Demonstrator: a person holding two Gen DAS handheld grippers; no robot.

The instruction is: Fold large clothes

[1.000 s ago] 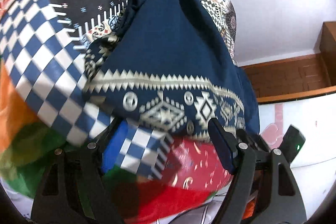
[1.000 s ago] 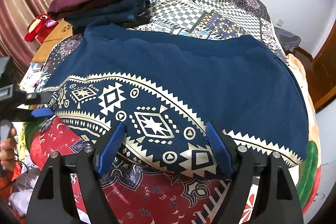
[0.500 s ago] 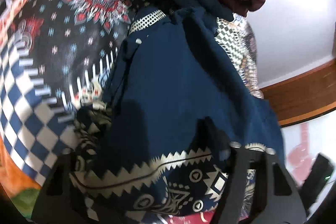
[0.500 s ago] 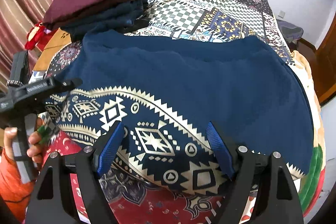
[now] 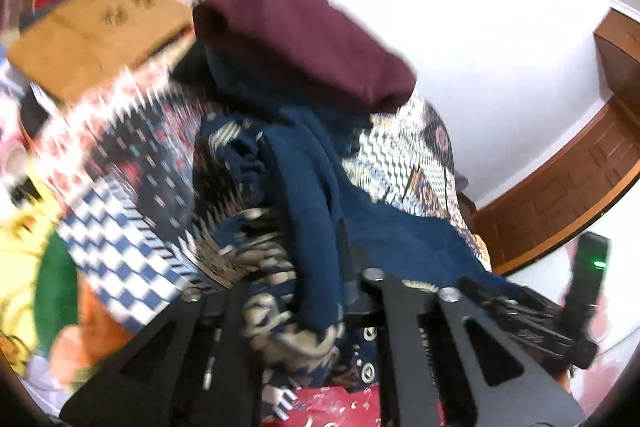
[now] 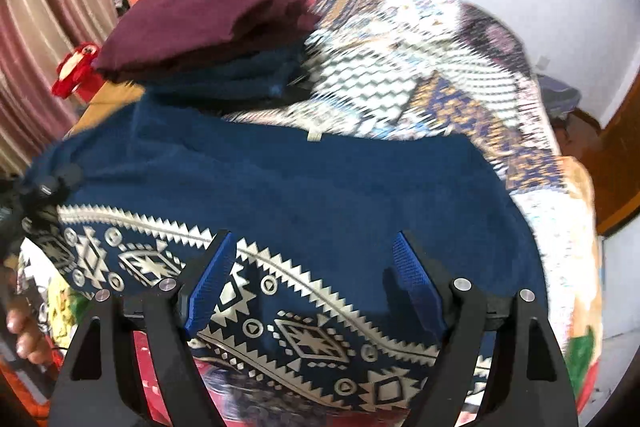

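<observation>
A large navy garment [image 6: 320, 187] with a cream geometric band along its hem lies spread on the bed. My left gripper [image 5: 320, 271] is shut on its left edge, and the cloth [image 5: 316, 195] rises bunched in a ridge from between the jaws. The right wrist view catches that gripper [image 6: 48, 187] at the far left, with a hand [image 6: 20, 331] below it. My right gripper [image 6: 316, 267] hovers open just above the patterned hem, its blue pads [image 6: 208, 287] wide apart with nothing pinched.
A stack of folded clothes, maroon [image 6: 208, 23] on top of navy, sits at the back left of the patchwork bedspread [image 6: 400, 67]. A cardboard box [image 5: 100, 27] and a red plush toy [image 6: 74, 69] stand beyond the bed's left side. A wooden door [image 6: 616, 163] is at the right.
The left gripper went from open over the garment's corner to shut on it and rose, pulling the cloth up into a ridge. The right gripper shifted across the hem, still open.
</observation>
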